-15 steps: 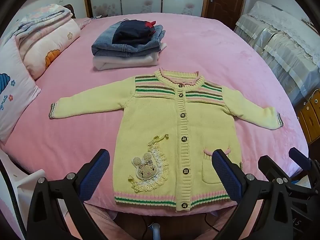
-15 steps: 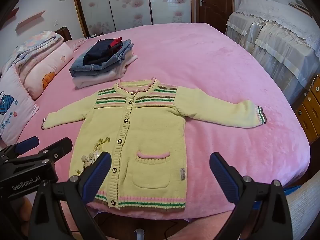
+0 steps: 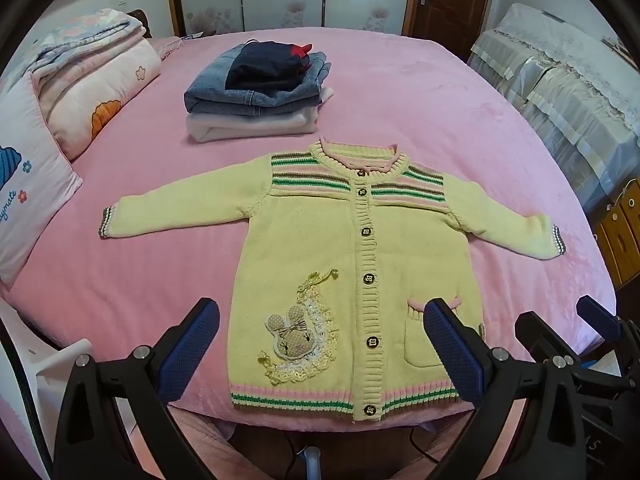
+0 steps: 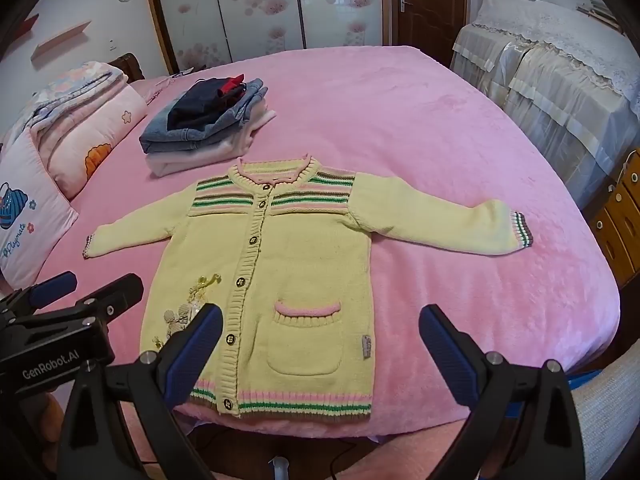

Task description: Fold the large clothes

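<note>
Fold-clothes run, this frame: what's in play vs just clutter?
In play:
- yellow cardigan, spread flat, buttoned
- left tool, open, holding nothing
- right tool, open, holding nothing

Lying about:
- folded clothes stack
- quilt
- pillow
- pink bed cover

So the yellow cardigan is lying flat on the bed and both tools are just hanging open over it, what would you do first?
Probably lower the left tool to the sleeve cuff on its side, to fold that sleeve across the chest. The cardigan lies spread flat, buttoned, both sleeves out, and neither open tool touches it, the right tool included.
</note>
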Available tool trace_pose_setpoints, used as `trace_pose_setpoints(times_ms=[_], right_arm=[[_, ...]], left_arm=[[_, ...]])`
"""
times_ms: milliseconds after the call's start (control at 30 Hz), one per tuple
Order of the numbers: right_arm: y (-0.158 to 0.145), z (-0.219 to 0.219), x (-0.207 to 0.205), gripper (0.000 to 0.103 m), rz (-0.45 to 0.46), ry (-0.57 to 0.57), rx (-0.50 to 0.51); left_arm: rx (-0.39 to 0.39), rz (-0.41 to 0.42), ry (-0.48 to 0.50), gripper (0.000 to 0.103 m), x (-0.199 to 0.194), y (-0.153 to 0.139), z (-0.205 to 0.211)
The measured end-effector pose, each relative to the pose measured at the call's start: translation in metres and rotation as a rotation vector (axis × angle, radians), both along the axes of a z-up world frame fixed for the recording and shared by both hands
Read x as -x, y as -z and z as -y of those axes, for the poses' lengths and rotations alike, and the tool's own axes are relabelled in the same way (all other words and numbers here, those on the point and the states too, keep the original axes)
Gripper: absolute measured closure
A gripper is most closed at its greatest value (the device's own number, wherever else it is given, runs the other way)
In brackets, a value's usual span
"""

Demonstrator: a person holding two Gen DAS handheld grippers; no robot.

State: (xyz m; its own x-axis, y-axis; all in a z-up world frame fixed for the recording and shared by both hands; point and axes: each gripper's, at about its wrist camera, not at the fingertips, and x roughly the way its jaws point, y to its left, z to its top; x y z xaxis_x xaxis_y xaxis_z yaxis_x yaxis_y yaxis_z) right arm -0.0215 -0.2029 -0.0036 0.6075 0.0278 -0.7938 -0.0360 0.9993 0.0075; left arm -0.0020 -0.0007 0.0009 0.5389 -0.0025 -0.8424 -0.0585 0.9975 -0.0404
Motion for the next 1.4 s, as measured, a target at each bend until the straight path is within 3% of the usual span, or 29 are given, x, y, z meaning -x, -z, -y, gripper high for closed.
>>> trace_pose_setpoints(times_ms=[1400], right_arm=[[0.0035, -0.0036, 0.0091, 0.004, -0.009, 0.012, -0.006]], left_arm=[[-0.011, -0.017, 0.01, 0.002, 0.0069, 0.0007, -0.0014]])
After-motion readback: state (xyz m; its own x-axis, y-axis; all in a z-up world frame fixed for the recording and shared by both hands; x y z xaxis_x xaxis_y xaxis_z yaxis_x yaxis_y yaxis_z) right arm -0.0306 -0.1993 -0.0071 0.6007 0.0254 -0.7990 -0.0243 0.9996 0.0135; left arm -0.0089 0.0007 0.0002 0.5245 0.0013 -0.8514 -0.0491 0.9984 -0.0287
